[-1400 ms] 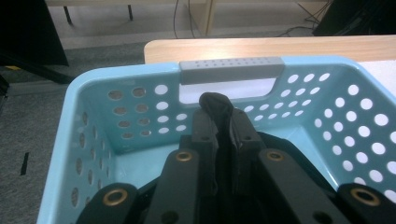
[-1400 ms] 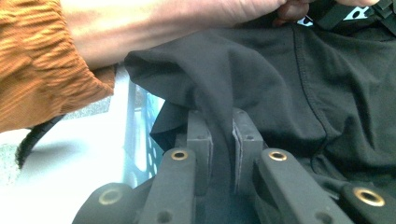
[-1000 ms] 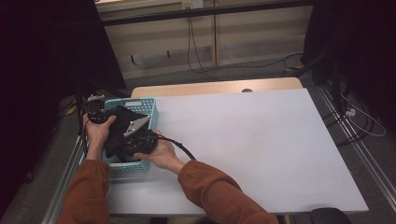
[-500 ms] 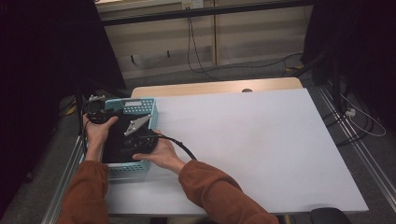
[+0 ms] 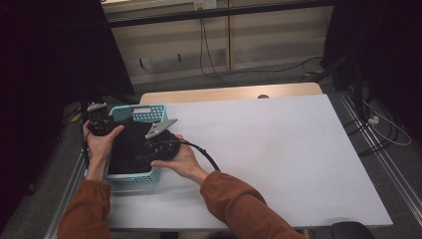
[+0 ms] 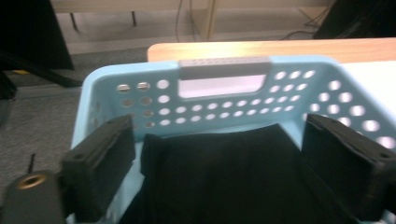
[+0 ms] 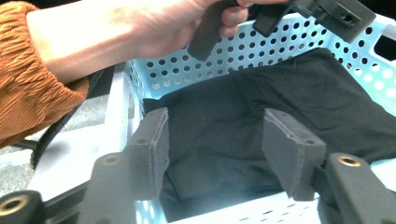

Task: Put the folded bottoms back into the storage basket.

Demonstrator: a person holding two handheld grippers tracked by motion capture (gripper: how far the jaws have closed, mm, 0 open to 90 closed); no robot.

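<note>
- Black cloth lies folded inside the light blue basket, which sits at the table's near-left corner, partly over the left edge
- L gripper in my left hand is at the basket's far-left rim; in the left gripper view its jaws have just been opening and stand wide apart, w/ the cloth below and between them but neither pad pressing on it
- Same view: basket's far wall w/ round holes and a grey handle slot straight ahead, wooden table edge behind it
- R gripper in my right hand hovers over the basket's right side, grey plate on top, cable trailing off across the table
- In the right gripper view its jaws have also just been opening, abt halfway apart; nothing pinched, cloth lies flat on the basket floor beyond the pads
- That view also has my left hand and orange sleeve w/ the L gripper above the far perforated wall
- Cloth is released by both grippers, resting wholly in the basket
</note>
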